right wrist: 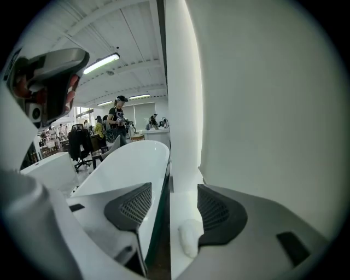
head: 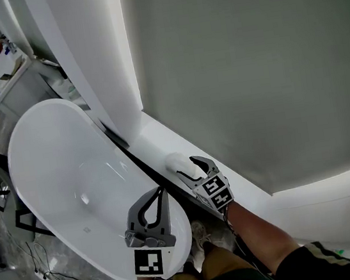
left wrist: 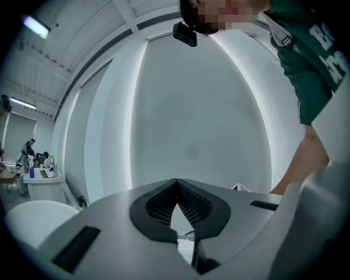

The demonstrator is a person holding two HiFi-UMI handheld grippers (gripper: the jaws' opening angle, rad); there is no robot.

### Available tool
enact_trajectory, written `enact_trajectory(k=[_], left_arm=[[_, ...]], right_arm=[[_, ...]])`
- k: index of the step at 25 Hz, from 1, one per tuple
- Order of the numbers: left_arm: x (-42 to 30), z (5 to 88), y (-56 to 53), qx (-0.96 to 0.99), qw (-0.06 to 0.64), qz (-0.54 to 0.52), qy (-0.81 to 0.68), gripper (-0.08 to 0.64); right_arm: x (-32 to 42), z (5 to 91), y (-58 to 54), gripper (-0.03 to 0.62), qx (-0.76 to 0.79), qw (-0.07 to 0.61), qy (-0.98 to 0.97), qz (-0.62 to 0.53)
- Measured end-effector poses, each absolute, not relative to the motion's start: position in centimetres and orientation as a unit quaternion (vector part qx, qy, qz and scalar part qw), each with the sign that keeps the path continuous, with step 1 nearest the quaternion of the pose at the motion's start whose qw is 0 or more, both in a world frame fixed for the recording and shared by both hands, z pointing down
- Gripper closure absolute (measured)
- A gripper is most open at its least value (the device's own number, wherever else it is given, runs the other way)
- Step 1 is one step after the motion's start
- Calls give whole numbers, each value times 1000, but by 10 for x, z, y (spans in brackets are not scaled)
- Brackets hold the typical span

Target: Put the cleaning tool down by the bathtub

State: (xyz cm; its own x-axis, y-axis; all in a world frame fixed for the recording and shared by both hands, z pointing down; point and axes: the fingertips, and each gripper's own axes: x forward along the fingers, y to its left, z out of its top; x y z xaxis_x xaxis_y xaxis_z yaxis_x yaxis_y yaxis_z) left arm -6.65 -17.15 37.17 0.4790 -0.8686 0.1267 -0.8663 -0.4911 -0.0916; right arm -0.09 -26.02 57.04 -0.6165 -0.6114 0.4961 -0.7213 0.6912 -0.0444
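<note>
Right gripper (head: 188, 166) sits low over the white counter (head: 158, 138) that runs along the grey wall (head: 248, 61) to the right of the bathtub (head: 13, 159), and its fingers stand wide apart. The cleaning tool (head: 177, 162), a small pale rounded thing, lies on that counter just beside the tub's near end. In the right gripper view it shows again (right wrist: 186, 240) down in the gap of the right gripper (right wrist: 175, 188), close against the right-hand finger, with clear space to the other one. Whether the pad touches it is hard to say, because white tool on white counter (right wrist: 183, 205) blurs the edge, and its near end is cut off behind the gripper body. The tub (right wrist: 136, 158) stretches away on the left of that view, with its far end lost among the desks and people in the distance. Over to the left gripper (head: 162, 189), which hangs above the tub's near rim: its fingers are pressed together at the tips with nothing between them. The left gripper view confirms it (left wrist: 176, 181), both dark pads meeting in a point against the bare wall. From the head view only the forearm (head: 258, 228) behind the right gripper is visible, the hand itself being tucked under the marker cube.
</note>
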Motion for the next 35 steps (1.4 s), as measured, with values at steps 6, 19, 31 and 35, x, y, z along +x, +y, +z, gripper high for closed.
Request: enact_trajectory(k=[6,19,31,35], left_arm=[[-68,347,-159,-858,-7,-50,512,554],[-67,254,-140,-855,44,-26,516,554],[-50,212,-132,-867,64,-8,493,554],[-50,209,-129,-867,67,-8,493,554]], right_arm=[[4,513,-238,328,387,182,-897,111],[1,360,-179,352,356,76,-931,34],[3,267,-143,404,326,8,-945,-20],[11,251,-134,429,324,-8,-945,-29]])
